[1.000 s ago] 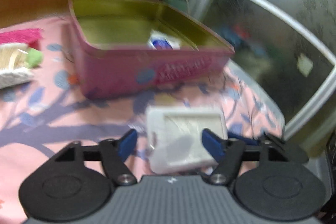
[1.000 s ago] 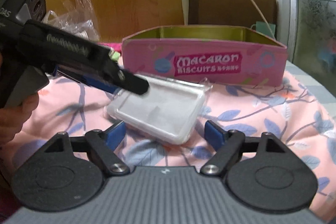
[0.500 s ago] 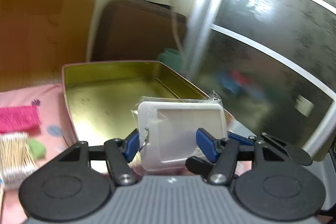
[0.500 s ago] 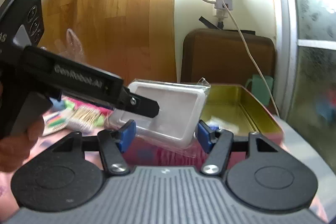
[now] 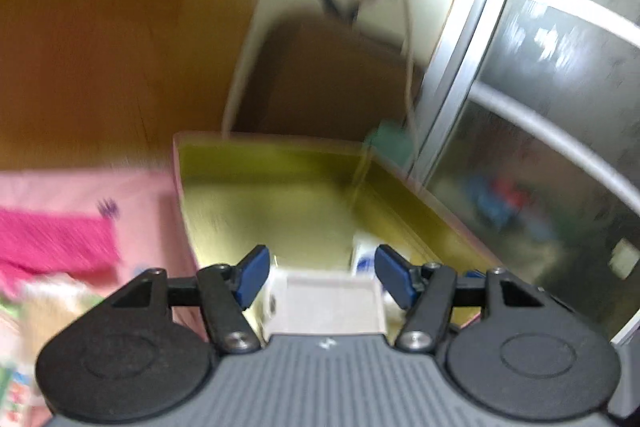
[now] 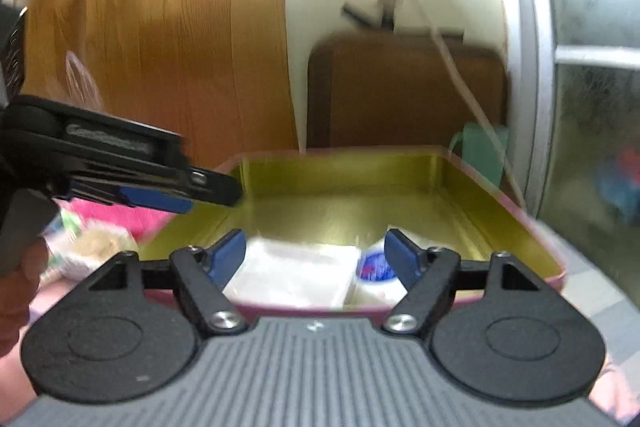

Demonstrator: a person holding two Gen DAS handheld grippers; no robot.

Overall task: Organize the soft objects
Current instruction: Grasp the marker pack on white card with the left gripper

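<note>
A white flat packet (image 6: 292, 273) lies inside the pink tin with a gold inside (image 6: 348, 195), at its near end, beside a white pack with a blue and red label (image 6: 376, 267). In the left wrist view the white packet (image 5: 328, 303) sits below my left gripper (image 5: 320, 275), which is open and empty above the tin (image 5: 276, 199). My right gripper (image 6: 316, 259) is open and empty just over the tin's near wall. The left gripper's body (image 6: 120, 163) shows at the left of the right wrist view.
A bright pink cloth (image 5: 52, 239) and a pack of cotton swabs (image 6: 92, 247) lie left of the tin on the pink floral cover. A brown headboard (image 6: 404, 91), a green cup (image 6: 480, 151) and a glass door (image 5: 540, 147) stand behind and right.
Both grippers carried the white packet up from the cover and over the tin. It now lies inside the tin, and the left gripper's fingers have opened off it.
</note>
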